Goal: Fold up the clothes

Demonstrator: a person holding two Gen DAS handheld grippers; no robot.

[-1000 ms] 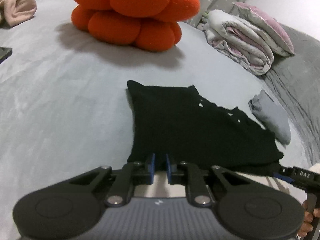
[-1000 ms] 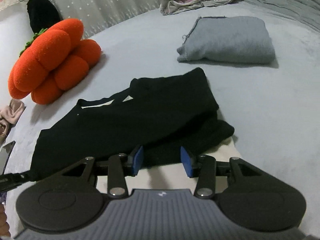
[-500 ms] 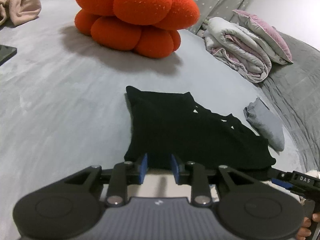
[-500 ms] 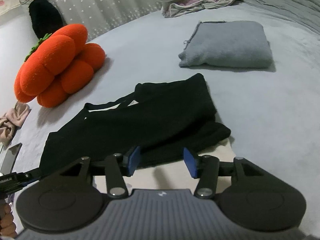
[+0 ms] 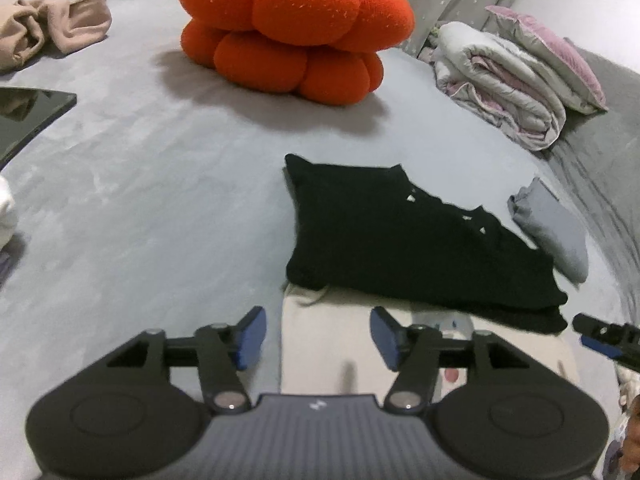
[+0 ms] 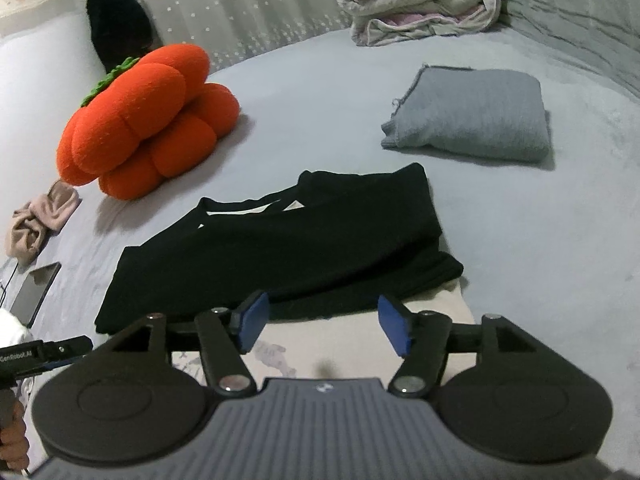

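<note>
The black top (image 5: 404, 240) lay folded mid-frame on the bed (image 5: 140, 200), over a cream garment (image 5: 328, 336), apparently set down after a fold. The left hand-held gripper (image 5: 316, 338) and right hand-held gripper (image 6: 324, 326) were spreading, nothing pinched.

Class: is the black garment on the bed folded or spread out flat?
Folded. The black garment lies doubled, one layer's edge stacked over another along its near side, partly on a cream cloth.
</note>
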